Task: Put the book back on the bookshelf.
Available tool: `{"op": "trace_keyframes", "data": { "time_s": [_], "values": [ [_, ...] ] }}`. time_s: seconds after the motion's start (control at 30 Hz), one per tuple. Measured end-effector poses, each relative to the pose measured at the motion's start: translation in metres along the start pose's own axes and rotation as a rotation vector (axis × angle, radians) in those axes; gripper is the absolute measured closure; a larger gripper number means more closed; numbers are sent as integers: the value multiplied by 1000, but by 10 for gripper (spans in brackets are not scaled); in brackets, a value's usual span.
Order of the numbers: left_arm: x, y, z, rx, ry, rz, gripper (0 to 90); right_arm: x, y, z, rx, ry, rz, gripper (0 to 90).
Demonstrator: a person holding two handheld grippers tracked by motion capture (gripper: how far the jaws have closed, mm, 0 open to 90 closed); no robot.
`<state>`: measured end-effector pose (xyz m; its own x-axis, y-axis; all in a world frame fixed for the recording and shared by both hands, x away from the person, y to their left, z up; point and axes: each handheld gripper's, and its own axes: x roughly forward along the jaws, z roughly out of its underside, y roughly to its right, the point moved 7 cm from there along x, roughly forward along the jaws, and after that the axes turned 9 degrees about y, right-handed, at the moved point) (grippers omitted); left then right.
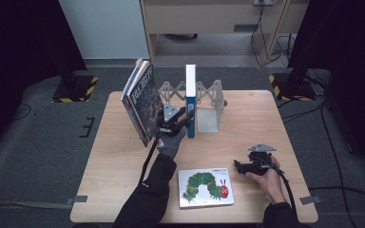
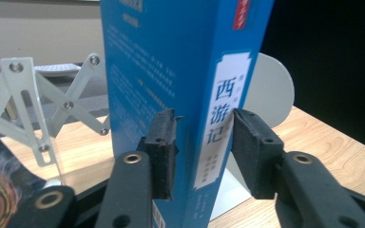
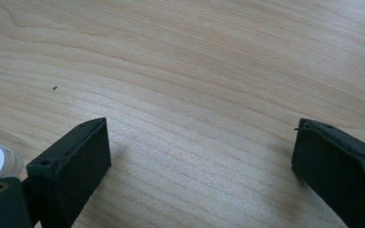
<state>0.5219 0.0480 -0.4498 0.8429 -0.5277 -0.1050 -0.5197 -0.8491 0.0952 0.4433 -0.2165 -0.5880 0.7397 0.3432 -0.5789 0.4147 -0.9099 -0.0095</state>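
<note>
Left gripper (image 2: pixel 204 152) is squeezing our blue book (image 2: pixel 180 71) by its spine, so we are keeping it standing up in the rack (image 1: pixel 209 102) while our right gripper (image 3: pixel 199 166) is resting open.

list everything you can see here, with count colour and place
blue book: 1, blue with a white spine label, upright in the rack, between the left gripper's jaws
dark book: 1, dark cover with white lettering, leaning tilted at the rack's left end
caterpillar book: 1, white with a green caterpillar, flat at the table's near edge
rack: 1, white, folding lattice with end plates, at the table's far middle
table: 1, light wood, on grey floor
left gripper: 1, black, pads on the blue book's spine edge
right gripper: 1, black, jaws wide apart, low over bare table at the right
hands: 2, the left one in a grey glove, the right one bare, dark sleeves
</note>
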Motion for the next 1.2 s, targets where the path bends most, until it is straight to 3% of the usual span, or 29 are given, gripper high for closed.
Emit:
{"op": "trace_keyframes", "data": {
  "time_s": [0.2, 0.77, 0.97, 1.2],
  "values": [
    [1, 2, -5, 9, 0, 8, 614, 0, 0, 0, -3, 1, 0, 60],
    [-7, -4, -1, 10, -11, 11, 573, 0, 0, 0, 0, 0, 0, 59],
    [-15, -4, -7, 35, -10, 12, 552, 0, 0, 0, -4, 1, 5, 55],
    [-33, -8, -10, 79, -42, 10, 514, 0, 1, 0, -2, -7, 15, 37]
  ]
}}
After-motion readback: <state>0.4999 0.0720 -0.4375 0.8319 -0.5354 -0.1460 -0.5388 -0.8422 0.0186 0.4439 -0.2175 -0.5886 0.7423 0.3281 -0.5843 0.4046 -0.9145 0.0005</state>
